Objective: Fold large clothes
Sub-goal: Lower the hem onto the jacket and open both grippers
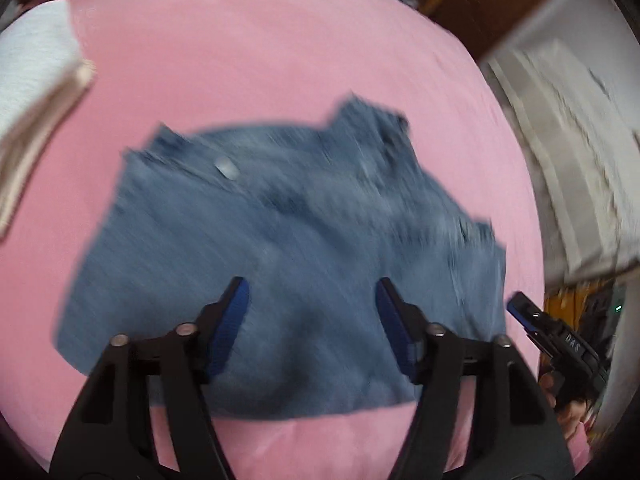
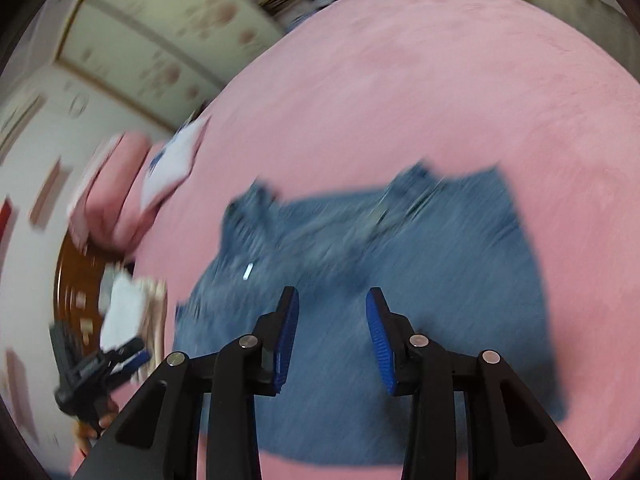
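Left tool (image 1: pixel 313 322) open, empty, poised over the near edge of the folded jeans (image 1: pixel 280 264) on the pink bed (image 1: pixel 280 40). Right tool (image 2: pixel 332 336) likewise open, empty, above them; long axis runs left-right.

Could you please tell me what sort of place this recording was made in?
Probably a bedroom at home: the folded jeans lie on a pink bedspread, with pink pillows at its edge and a wooden cabinet behind.

Jeans (image 1: pixel 280 248) motion-blurred, detail unreadable; bg room smeared in both views.
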A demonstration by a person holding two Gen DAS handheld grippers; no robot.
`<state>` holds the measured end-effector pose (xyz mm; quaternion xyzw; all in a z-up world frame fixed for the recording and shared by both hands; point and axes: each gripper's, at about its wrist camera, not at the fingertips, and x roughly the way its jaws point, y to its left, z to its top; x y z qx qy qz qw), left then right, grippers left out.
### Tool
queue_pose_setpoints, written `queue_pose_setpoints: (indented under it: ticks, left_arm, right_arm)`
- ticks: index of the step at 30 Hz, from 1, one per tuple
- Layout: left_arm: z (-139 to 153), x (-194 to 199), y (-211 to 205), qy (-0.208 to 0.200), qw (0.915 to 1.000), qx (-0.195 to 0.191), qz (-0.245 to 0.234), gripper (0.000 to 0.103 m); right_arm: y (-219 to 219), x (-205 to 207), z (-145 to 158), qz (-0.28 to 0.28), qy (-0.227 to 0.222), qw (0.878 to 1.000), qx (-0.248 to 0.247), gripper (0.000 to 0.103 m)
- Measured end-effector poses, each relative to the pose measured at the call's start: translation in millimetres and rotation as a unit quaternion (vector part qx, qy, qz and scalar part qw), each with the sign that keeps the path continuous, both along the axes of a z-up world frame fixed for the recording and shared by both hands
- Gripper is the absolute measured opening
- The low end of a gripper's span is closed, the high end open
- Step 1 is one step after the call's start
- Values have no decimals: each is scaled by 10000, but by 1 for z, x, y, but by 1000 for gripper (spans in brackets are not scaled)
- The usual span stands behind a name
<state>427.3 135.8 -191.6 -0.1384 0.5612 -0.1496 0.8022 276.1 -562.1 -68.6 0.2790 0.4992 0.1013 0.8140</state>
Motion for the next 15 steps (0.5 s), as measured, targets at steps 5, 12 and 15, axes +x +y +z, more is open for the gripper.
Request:
queue_pose_setpoints:
  ticks: [5, 12, 15]
  left_arm:
    - [-42, -35, -50, 442, 9947, 609, -694, 19]
    - [-78, -59, -53, 385, 9877, 1327, -738, 1]
    - [-83, -55, -35, 454, 9903, 1261, -378, 1]
  right_arm:
    - [91, -45, -26, 1151, 190, 9928, 264, 10]
    - [154, -83, -59, 1876, 537, 9807, -107, 7]
    - [147, -85, -65, 1824, 469, 9820, -158, 1]
